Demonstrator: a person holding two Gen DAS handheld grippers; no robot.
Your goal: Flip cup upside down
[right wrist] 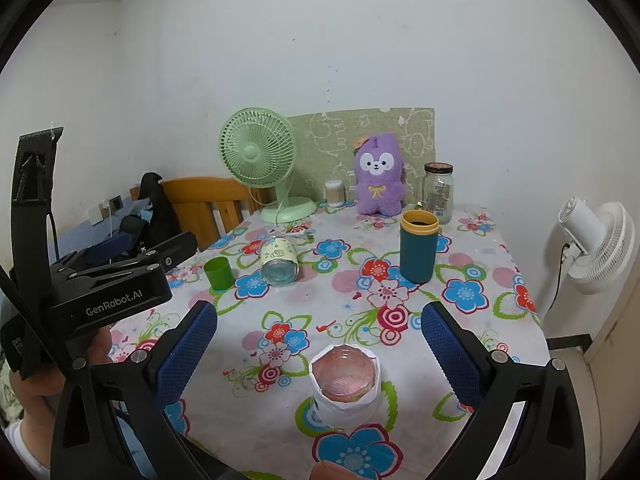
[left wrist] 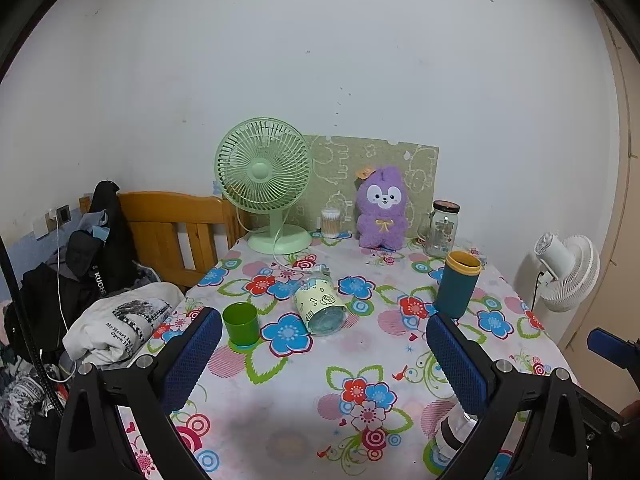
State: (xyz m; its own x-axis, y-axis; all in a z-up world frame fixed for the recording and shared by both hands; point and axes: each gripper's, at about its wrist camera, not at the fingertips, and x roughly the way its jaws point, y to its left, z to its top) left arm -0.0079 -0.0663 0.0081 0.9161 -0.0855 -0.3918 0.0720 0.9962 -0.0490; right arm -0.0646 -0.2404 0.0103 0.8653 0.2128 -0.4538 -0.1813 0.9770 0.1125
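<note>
Both pairs of jaws stand wide apart and hold nothing: the left gripper [left wrist: 324, 344] hovers over the near part of the floral-clothed worktop [left wrist: 304, 412], and the right gripper [right wrist: 320, 344] hangs over the near edge, where a paper-wrapped glass cup [right wrist: 345, 386] stands between its blue pads [right wrist: 188, 354], apart from both. A small green cup [left wrist: 240, 324] stands upright near the left edge, just beside a glass jar with a pale yellow label [left wrist: 320, 306] lying on its side. A teal tumbler with a yellow rim [left wrist: 457, 284] stands upright toward the right edge. Along the far edge are a green desk fan [left wrist: 264, 184], a cotton swab container [left wrist: 330, 223], a purple plush toy [left wrist: 382, 208] and a lidded glass jar [left wrist: 442, 228].
</note>
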